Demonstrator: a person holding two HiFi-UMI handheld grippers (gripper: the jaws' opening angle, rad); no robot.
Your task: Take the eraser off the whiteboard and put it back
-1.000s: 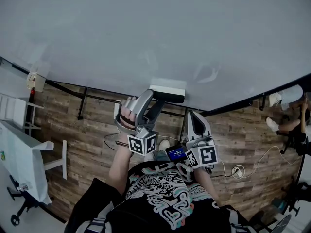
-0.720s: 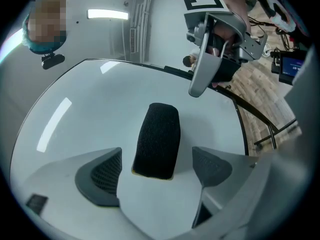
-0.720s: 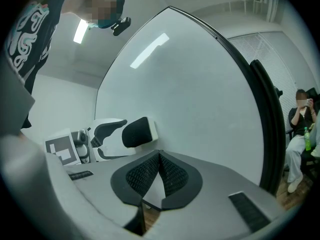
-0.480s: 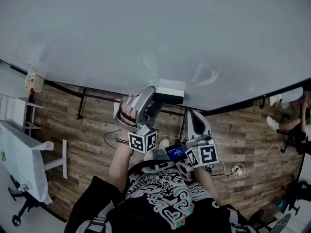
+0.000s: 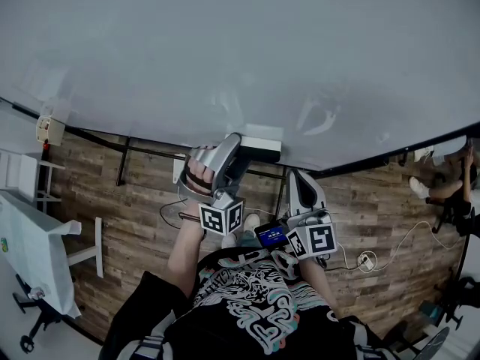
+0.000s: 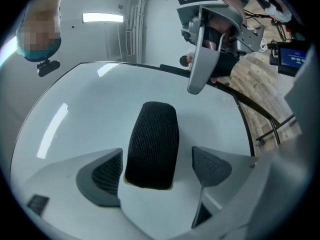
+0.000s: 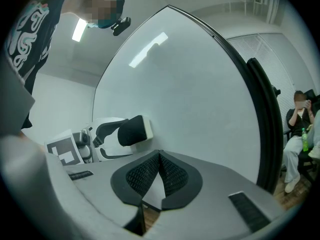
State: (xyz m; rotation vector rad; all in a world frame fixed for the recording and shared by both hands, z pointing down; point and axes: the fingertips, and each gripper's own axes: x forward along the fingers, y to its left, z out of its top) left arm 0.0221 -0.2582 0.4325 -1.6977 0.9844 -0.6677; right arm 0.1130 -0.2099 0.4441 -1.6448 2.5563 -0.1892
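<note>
A black-backed eraser (image 6: 152, 144) sits flat on the whiteboard (image 6: 90, 119), near the board's lower edge in the head view, where its white side (image 5: 259, 147) shows. My left gripper (image 6: 156, 170) is open and straddles the eraser. Its left pad (image 6: 102, 176) is almost against the eraser's side. The right pad (image 6: 211, 166) stands a little apart. In the head view the left gripper (image 5: 241, 156) reaches up to the eraser. My right gripper (image 7: 159, 176) is shut on nothing, pads together, and hangs lower to the right (image 5: 298, 187). The right gripper view shows the left gripper round the eraser (image 7: 134, 130).
The whiteboard's dark stand bars (image 5: 127, 156) run over a wooden floor (image 5: 135, 216). A white table with chairs (image 5: 34, 238) stands at the left. Cables and a plug strip (image 5: 367, 262) lie at the right. A seated person (image 7: 300, 129) is beyond the board's right edge.
The left gripper has edged slightly up toward the eraser. The eraser stays on the board, and the right gripper has not moved.
</note>
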